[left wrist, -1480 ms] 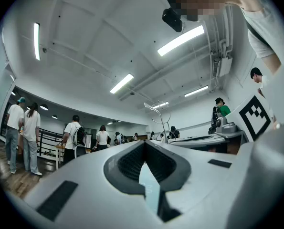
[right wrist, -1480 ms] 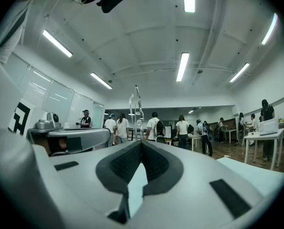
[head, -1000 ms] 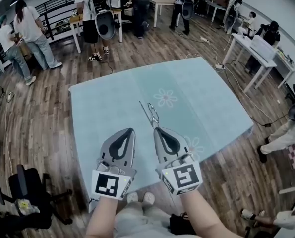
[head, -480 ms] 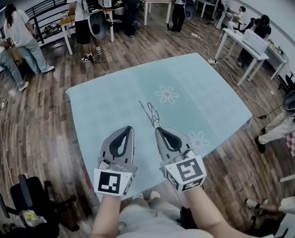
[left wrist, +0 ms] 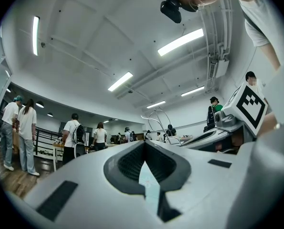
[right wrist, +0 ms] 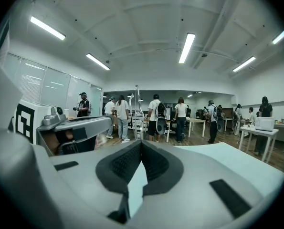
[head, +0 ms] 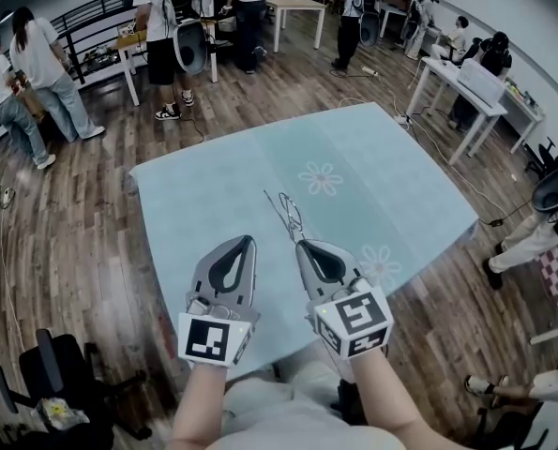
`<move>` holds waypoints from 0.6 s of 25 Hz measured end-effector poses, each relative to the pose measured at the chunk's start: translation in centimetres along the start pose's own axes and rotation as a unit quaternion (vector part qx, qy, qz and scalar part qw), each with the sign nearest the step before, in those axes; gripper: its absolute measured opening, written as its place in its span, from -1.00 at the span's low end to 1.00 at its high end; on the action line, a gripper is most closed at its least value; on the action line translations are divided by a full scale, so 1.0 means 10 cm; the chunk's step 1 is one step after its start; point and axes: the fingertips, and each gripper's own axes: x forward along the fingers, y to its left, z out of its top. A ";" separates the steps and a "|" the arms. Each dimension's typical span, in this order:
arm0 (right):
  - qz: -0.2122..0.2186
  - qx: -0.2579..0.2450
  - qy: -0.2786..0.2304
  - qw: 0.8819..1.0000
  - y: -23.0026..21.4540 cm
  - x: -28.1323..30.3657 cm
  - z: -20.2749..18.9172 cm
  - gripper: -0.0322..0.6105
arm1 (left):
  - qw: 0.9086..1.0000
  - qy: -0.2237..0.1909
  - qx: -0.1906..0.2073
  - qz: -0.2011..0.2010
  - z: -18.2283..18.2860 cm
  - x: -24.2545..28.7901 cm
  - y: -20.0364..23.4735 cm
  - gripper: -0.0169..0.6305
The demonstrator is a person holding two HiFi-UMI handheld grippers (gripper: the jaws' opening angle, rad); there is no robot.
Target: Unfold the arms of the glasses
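Thin wire-framed glasses (head: 289,216) lie near the middle of the pale blue table (head: 194,195), one arm stretched toward the far left. My left gripper (head: 248,239) hovers just short of them on the near left, jaws shut and empty. My right gripper (head: 300,244) sits beside it, tip just short of the lenses, also shut with nothing held. In the left gripper view the shut jaws (left wrist: 144,143) point past the glasses (left wrist: 157,119), with the right gripper (left wrist: 227,123) alongside. From the right gripper view the shut jaws (right wrist: 141,142) face a thin upright part of the glasses (right wrist: 137,104).
The cloth has flower prints (head: 320,178). The table's near edge lies under my hands. Several people (head: 171,26) stand at the far side by white tables (head: 475,87). A black chair (head: 58,368) stands at the lower left. Wooden floor surrounds the table.
Both grippers have drifted a little and sunk slightly, still side by side and shut. The glasses lie where they were.
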 end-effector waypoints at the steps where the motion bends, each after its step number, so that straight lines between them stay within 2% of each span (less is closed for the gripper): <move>1: 0.001 0.000 0.003 1.000 0.01 0.01 -0.01 -0.88 | 1.000 0.001 -0.001 -0.001 -0.01 -0.01 0.01 -0.92; 10: 0.006 -0.003 0.035 0.999 -0.01 0.04 -0.10 -0.88 | 1.000 -0.001 0.002 -0.006 -0.09 0.02 0.03 -0.92; 15: 0.017 0.002 0.045 0.999 -0.07 0.06 -0.16 -0.88 | 1.000 0.005 0.005 0.008 -0.16 0.05 0.04 -0.92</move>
